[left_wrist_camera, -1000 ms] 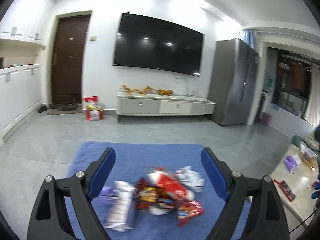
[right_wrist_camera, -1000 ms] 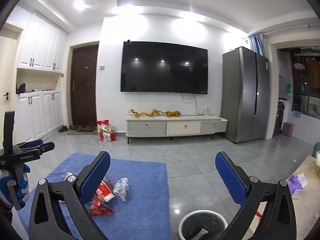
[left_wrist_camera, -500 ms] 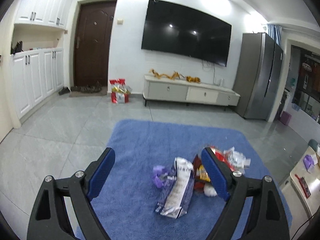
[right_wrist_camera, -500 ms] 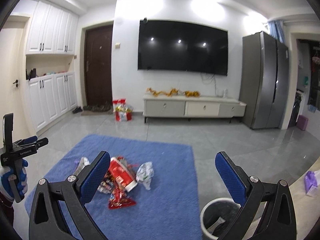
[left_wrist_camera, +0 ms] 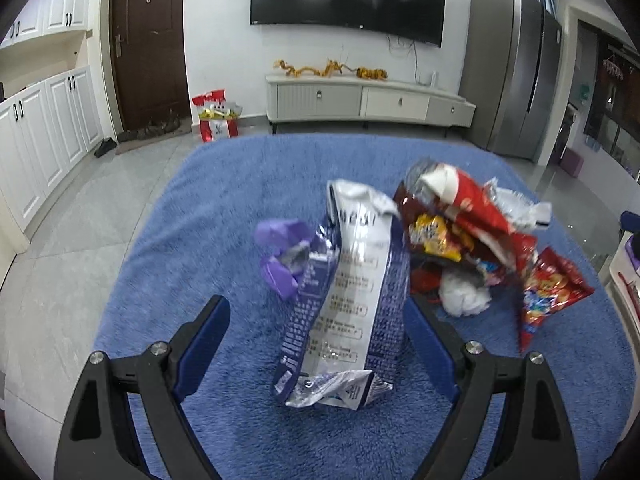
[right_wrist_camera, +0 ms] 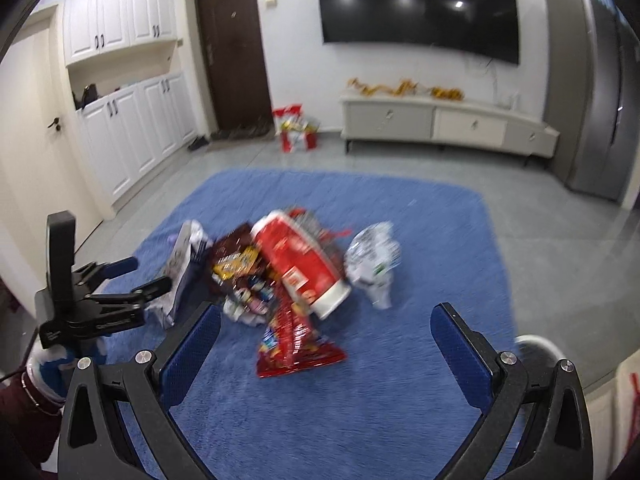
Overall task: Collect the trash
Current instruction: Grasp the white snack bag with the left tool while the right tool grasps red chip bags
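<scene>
A pile of snack wrappers lies on a blue rug (left_wrist_camera: 224, 216). In the left wrist view a white and dark blue bag (left_wrist_camera: 344, 304) lies between the fingers of my open left gripper (left_wrist_camera: 320, 344), with a purple wrapper (left_wrist_camera: 280, 256) to its left and red bags (left_wrist_camera: 468, 220) to its right. In the right wrist view my right gripper (right_wrist_camera: 326, 344) is open and empty above a red bag (right_wrist_camera: 298, 344), near a red and white cup-shaped pack (right_wrist_camera: 300, 264) and a white crumpled wrapper (right_wrist_camera: 374, 260). The left gripper (right_wrist_camera: 148, 280) shows there beside the blue bag (right_wrist_camera: 186, 268).
A white bin rim (right_wrist_camera: 536, 346) shows at the rug's right edge. A TV cabinet (left_wrist_camera: 368, 104), a grey fridge (left_wrist_camera: 516, 68), a red gift bag (left_wrist_camera: 216, 120) and white cupboards (right_wrist_camera: 132, 136) line the room. Grey tile floor surrounds the rug.
Both grippers have tilted down and come closer to the wrapper pile. The left gripper now straddles the white and blue bag. Both stay open.
</scene>
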The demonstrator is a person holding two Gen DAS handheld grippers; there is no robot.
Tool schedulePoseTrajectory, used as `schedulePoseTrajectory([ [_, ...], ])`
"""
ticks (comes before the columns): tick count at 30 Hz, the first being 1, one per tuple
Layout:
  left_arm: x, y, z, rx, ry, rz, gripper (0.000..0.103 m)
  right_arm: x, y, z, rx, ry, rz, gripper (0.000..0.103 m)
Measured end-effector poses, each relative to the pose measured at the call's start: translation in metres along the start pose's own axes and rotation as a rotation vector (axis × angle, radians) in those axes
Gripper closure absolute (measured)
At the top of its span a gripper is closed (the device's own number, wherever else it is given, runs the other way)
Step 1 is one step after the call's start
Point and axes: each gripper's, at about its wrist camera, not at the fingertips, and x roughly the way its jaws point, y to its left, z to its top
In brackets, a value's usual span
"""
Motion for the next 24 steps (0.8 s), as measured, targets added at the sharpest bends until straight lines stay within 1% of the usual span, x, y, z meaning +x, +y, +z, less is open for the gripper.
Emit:
schedulePoseTrajectory([
  [5,0.011,-0.004,-0.007,0.004,0.027,-0.009,0.015,0.037,0.009,-0.007,-0.007,0.069,0.052,0.0],
  [7,0.01,-0.006,-0.009,0.004,0.027,-0.012,0.016,0.045,0.012,-0.007,-0.006,0.084,0.061,0.004],
  [9,0.009,-0.005,-0.008,0.001,0.023,-0.018,0.017,0.053,0.013,-0.009,0.0,0.097,0.07,0.014],
  [10,0.009,-0.006,-0.006,0.001,0.025,-0.021,0.022,0.056,0.013,-0.011,0.005,0.102,0.076,0.017],
  [11,0.01,-0.006,-0.007,0.002,0.032,-0.029,0.031,0.06,0.012,-0.012,0.012,0.11,0.083,0.023],
  [12,0.011,-0.008,-0.008,0.004,0.043,-0.035,0.036,0.064,0.011,-0.013,0.023,0.119,0.087,0.031],
  [13,0.011,-0.009,-0.009,0.007,0.046,-0.037,0.036,0.066,0.01,-0.013,0.032,0.127,0.09,0.036],
  [15,0.008,-0.011,-0.009,0.017,0.04,-0.039,0.036,0.07,0.007,-0.016,0.051,0.142,0.105,0.052],
  [18,0.001,-0.012,-0.012,0.003,0.034,-0.063,0.037,0.068,0.007,-0.022,0.06,0.148,0.118,0.064],
  [19,-0.002,-0.012,-0.014,-0.005,0.032,-0.075,0.037,0.066,0.007,-0.024,0.06,0.147,0.12,0.066],
  [20,-0.004,-0.012,-0.015,-0.009,0.031,-0.084,0.037,0.064,0.007,-0.025,0.061,0.144,0.123,0.071],
  [21,-0.006,-0.012,-0.016,-0.013,0.032,-0.093,0.037,0.061,0.007,-0.027,0.061,0.141,0.127,0.079],
  [22,-0.009,-0.013,-0.019,-0.019,0.033,-0.102,0.037,0.058,0.008,-0.028,0.059,0.139,0.129,0.083],
  [24,-0.015,-0.012,-0.023,-0.027,0.031,-0.118,0.037,0.053,0.009,-0.03,0.054,0.136,0.129,0.086],
])
